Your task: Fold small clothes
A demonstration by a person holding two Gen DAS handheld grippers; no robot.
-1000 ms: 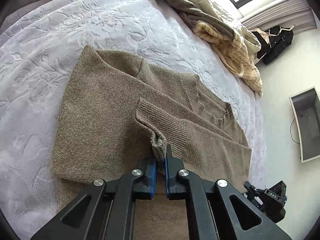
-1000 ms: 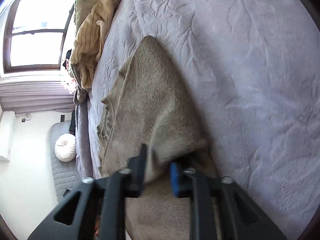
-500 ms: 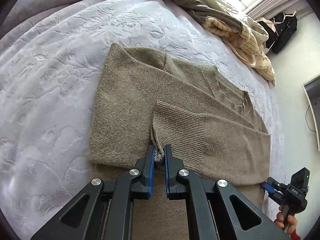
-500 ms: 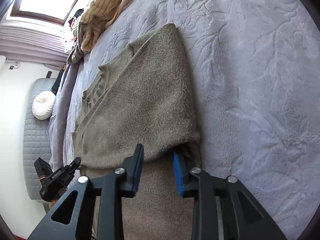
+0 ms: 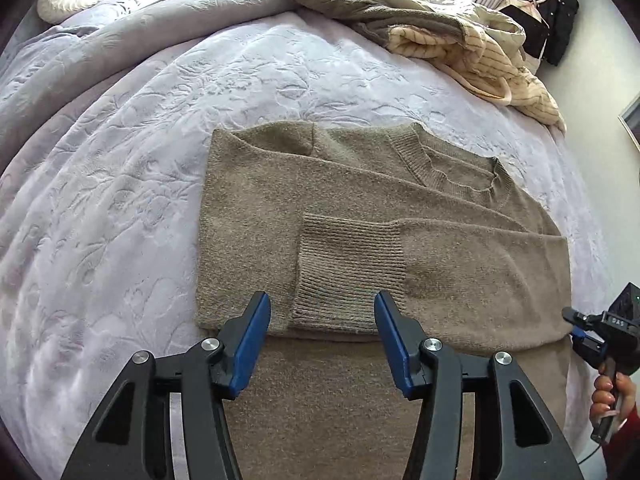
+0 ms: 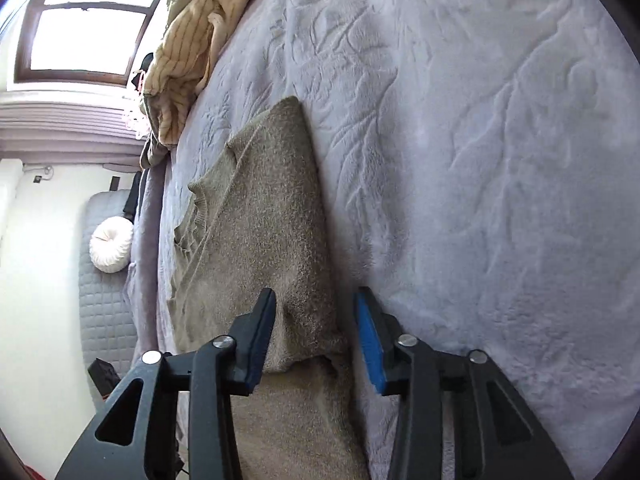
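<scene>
We see both tools spread wide: left tool, right tool. The folded taupe knitted sweater lies on the lilac embossed bedspread. Its hem is cut off below.

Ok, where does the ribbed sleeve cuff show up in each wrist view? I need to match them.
Left wrist: the ribbed cuff lies flat on the brown sweater, low centre, just beyond the open left gripper.
Right wrist: not in it; only the sweater's folded edge shows, at the open right gripper.
Shared landmark: the striped cream garment on the bed.
</scene>
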